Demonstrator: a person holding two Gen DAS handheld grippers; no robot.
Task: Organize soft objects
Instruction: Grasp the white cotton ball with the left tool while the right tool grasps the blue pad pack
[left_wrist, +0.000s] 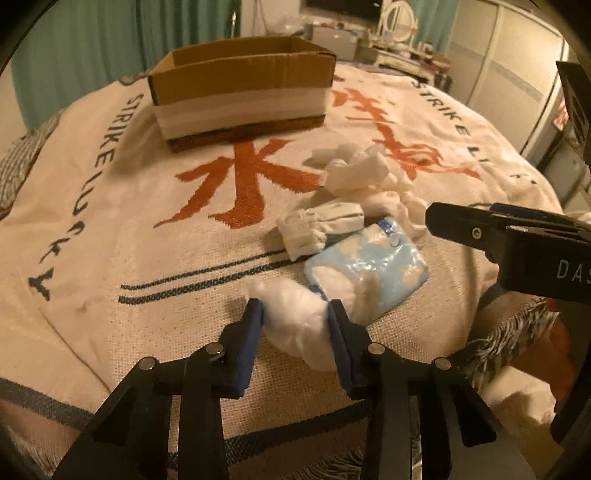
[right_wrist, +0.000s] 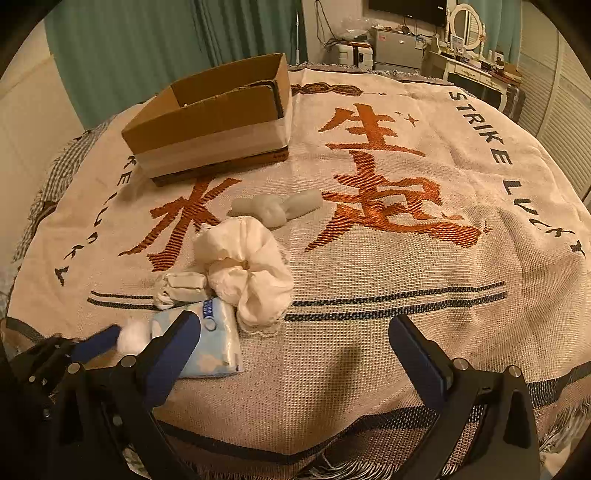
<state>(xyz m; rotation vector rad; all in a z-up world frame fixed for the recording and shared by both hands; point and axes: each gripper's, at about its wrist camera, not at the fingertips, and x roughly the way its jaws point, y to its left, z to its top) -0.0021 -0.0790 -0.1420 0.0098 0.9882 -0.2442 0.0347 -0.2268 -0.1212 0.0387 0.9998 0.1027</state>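
From the left wrist, my left gripper (left_wrist: 295, 314) pinches the cotton ball (left_wrist: 295, 325); the box (left_wrist: 240, 107) lies ahead at twelve o'clock. From the right wrist, my right gripper (right_wrist: 295, 339) gapes empty, the scrunchie (right_wrist: 251, 273) at eleven o'clock.

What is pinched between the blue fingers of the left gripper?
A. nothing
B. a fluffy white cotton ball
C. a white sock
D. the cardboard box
B: the left gripper has its blue fingers pressed on either side of a fluffy white cotton ball, beside the blue packet on the blanket.
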